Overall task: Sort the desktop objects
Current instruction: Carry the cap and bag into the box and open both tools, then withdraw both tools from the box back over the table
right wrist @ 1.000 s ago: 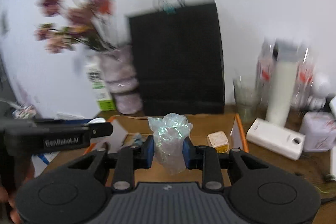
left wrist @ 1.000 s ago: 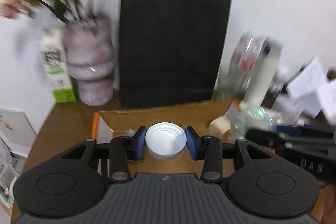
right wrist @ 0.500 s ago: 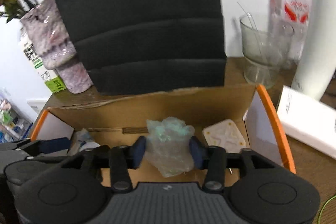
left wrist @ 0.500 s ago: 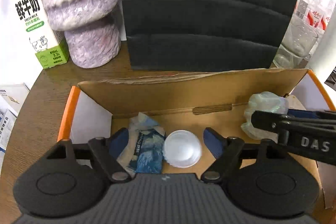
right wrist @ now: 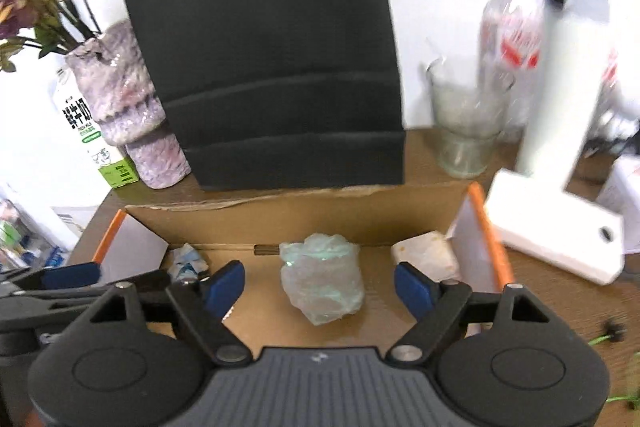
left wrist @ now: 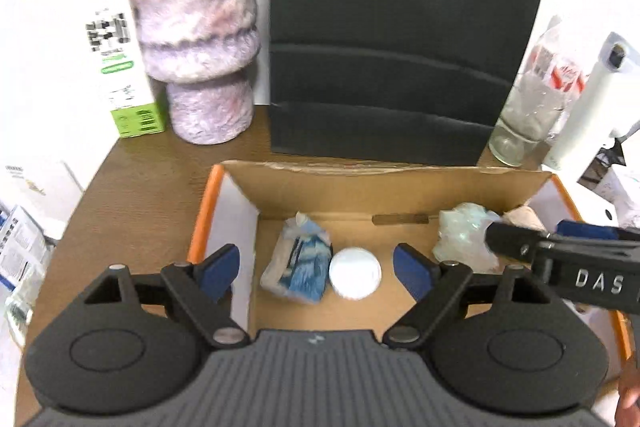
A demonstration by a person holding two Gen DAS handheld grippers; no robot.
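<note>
both grippers hang over the box (left wrist: 400, 187), a sensible bin for small clutter. the left gripper (left wrist: 316, 269) has its fingers opening wide, and the cap (left wrist: 354, 278) lies loose between them on the box floor, flat face up, no long axis. the right gripper (right wrist: 319, 283) is opening too; the wrap (right wrist: 322, 277) sits free mid-box, its length running toward the box's back wall.

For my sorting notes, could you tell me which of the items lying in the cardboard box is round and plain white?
The white cap, lying beside the blue-and-white crumpled wrapper; the clear plastic wad is shapeless, and the beige packet is squarish.
</note>
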